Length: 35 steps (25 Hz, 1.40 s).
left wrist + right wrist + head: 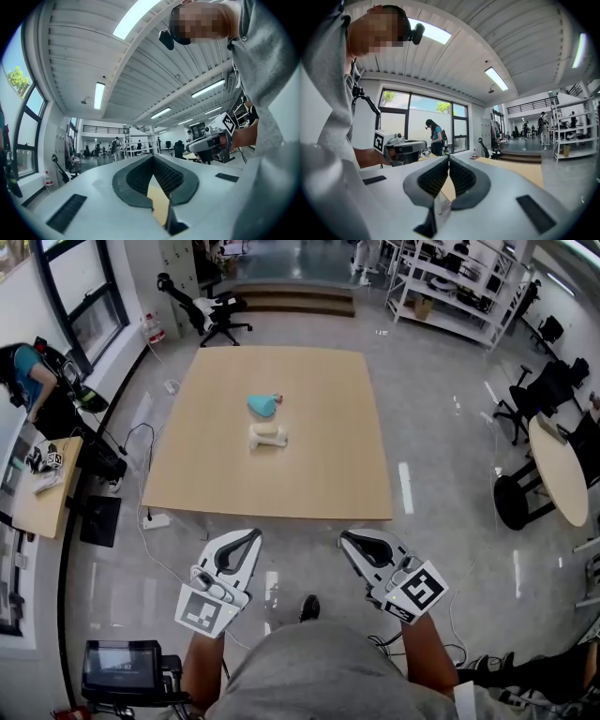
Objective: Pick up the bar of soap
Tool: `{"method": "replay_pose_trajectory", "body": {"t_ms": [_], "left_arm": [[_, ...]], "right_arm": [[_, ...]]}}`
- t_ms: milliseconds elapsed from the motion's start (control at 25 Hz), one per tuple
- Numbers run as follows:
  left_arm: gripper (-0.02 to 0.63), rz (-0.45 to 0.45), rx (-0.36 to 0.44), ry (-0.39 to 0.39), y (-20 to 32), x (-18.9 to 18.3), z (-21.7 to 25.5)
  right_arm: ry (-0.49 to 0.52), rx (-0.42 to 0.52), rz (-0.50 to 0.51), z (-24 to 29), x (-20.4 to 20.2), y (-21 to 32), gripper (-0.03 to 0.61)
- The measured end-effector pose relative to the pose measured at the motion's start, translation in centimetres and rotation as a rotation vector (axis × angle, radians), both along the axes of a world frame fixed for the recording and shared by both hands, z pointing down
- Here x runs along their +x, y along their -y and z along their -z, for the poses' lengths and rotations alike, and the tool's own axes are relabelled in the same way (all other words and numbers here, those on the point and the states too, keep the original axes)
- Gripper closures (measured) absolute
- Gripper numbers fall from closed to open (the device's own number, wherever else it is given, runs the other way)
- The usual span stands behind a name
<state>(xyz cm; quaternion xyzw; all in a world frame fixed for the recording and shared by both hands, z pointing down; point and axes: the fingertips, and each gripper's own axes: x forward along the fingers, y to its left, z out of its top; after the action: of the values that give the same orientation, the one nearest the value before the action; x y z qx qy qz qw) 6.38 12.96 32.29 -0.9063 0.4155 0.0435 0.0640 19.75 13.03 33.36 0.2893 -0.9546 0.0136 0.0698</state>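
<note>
1. The bar of soap point(267, 436), a pale cream block, is lying near the middle of the wooden bench point(319, 474), well apart from both grippers.
2. A teal object point(263, 406) is sitting just beyond the soap on the far side. It is close to the soap, though I cannot tell whether the two are touching.
3. The left gripper point(255, 534) is hanging over the grey floor point(441, 456), short of the bench's near edge. Its jaws are pressing together at the tips and pinching nothing; only the tan bench top is showing through the gap behind the tips.
4. The right gripper point(345, 536) is hanging beside it, also short of the near edge. Its jaws are likewise pressing together at the tips and gripping nothing.
5. Both grippers are pointing toward the bench, one in each hand of the person in the grey shirt.
</note>
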Motion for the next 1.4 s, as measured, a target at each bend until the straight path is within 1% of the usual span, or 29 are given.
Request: {"method": "replay_pose_trajectory", "body": {"t_ms": [360,760,1000,1120,1400], "left_arm": [[0.607,0.046,-0.016,0.017,7.4,2.3,-0.6],[0.607,0.077,-0.072,0.025,12.4,0.8,-2.5],[0.607,0.001,-0.073,0.03,17.3,-1.7,-3.2],[0.607,-0.044,-0.056,0.034,20.2,-2.5,-2.7],[0.607,-0.123,-0.053,0.03,25.3,-5.5,-2.4]], "right_arm": [[0.007,-0.018,0.058,-0.4,2.1,7.7,0.571],[0.021,-0.073,0.097,-2.4,0.5,13.7,0.571],[0.025,-0.08,0.043,-2.4,-2.6,17.7,0.571],[0.023,-0.081,-0.001,-2.4,-3.3,20.1,0.571],[0.025,-0.078,-0.079,-2.5,-6.6,24.8,0.571]]}}
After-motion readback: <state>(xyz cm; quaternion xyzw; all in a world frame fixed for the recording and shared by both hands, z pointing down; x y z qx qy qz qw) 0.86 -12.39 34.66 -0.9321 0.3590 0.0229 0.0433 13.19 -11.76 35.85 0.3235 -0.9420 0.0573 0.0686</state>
